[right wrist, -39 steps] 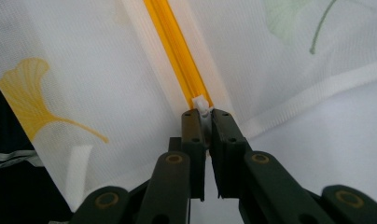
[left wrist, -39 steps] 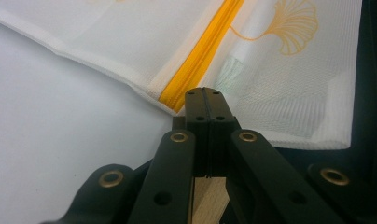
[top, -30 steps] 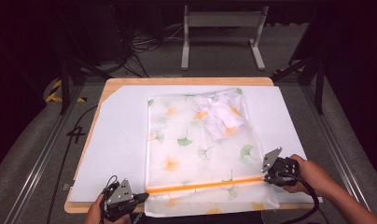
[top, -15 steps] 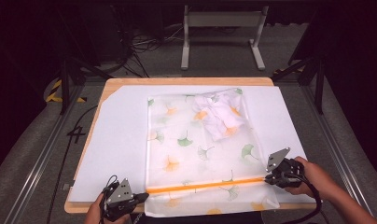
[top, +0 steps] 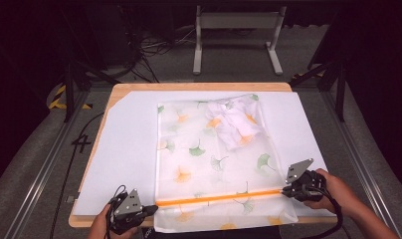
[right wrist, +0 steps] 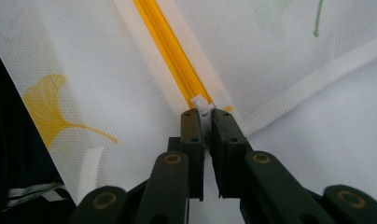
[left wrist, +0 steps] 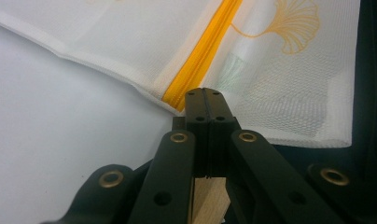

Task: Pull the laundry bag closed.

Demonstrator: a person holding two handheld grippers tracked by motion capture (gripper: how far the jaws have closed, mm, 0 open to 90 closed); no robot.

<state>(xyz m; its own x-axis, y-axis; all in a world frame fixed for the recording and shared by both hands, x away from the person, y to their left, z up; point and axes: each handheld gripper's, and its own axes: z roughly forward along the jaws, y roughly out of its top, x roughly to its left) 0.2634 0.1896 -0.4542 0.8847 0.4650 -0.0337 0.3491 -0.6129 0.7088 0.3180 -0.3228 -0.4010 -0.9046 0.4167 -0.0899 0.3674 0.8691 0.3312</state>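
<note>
The zip pull (right wrist: 201,103) is pinched by the right gripper (right wrist: 204,114) at the orange zip (top: 219,197) end; the left gripper (left wrist: 205,95) fingers are closed on the bag (top: 214,164) corner (bag seems zipped), so letting go is likely next.

You find one legible mark: a dark "4" on the floor (top: 82,143) left of the table (top: 139,87).

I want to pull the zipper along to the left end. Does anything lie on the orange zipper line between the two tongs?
Nothing visible does. The right tongs pinch the white zipper pull, and the orange zipper runs bare across the mesh bag to the left tongs. The white garment lies inside, farther up.
</note>
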